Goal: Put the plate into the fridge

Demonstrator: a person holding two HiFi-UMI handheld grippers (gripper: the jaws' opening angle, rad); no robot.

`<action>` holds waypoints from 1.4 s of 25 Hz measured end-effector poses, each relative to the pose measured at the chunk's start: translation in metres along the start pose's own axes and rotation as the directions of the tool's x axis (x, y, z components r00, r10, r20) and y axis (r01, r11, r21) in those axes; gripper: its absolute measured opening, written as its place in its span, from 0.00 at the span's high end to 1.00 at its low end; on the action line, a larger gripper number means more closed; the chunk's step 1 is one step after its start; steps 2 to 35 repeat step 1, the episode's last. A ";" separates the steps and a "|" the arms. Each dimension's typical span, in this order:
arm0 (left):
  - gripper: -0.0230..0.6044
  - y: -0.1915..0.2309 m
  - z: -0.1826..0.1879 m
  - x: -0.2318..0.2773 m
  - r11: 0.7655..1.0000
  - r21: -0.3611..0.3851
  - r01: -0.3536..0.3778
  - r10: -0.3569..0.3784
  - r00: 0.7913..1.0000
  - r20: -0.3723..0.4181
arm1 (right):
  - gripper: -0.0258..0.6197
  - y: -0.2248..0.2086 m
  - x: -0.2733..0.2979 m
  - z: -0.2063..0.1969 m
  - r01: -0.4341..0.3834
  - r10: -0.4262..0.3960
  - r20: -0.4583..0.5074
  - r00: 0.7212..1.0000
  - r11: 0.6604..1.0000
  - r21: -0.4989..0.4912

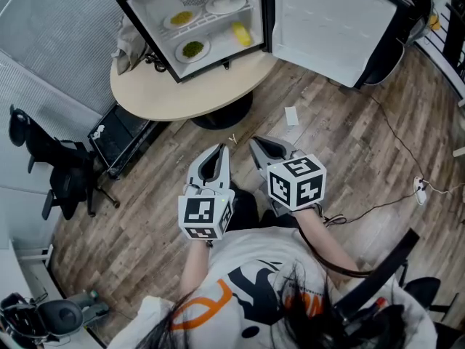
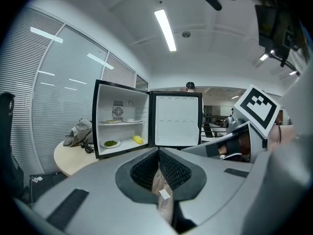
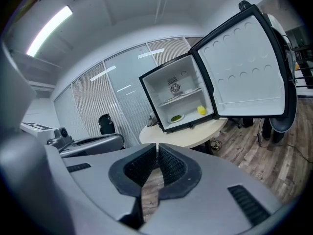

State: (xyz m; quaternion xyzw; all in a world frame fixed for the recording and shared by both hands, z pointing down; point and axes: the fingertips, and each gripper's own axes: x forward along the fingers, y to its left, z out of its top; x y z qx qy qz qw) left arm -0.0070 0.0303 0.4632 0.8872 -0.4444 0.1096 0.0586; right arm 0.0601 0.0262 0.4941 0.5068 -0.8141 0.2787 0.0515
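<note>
You are standing in an office. Tall glass walls hung with slatted blinds [image 2: 49, 97] close off one side, and a long strip light [image 2: 165, 29] runs across the white ceiling. A black swivel chair [image 1: 62, 173] stands by the wall, near a round table [image 1: 182, 97] with a pale top. A small fridge [image 1: 156, 6] sits on that table, its door swung open. The floor [image 1: 349, 144] is wood-look plank, with a thin cable [image 1: 392, 133] trailing across it.
</note>
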 end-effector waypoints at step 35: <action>0.94 0.001 0.000 0.000 1.000 0.000 -0.002 0.002 1.000 0.000 | 0.92 -0.001 0.001 0.001 0.002 -0.002 0.000 1.000 1.000 -0.001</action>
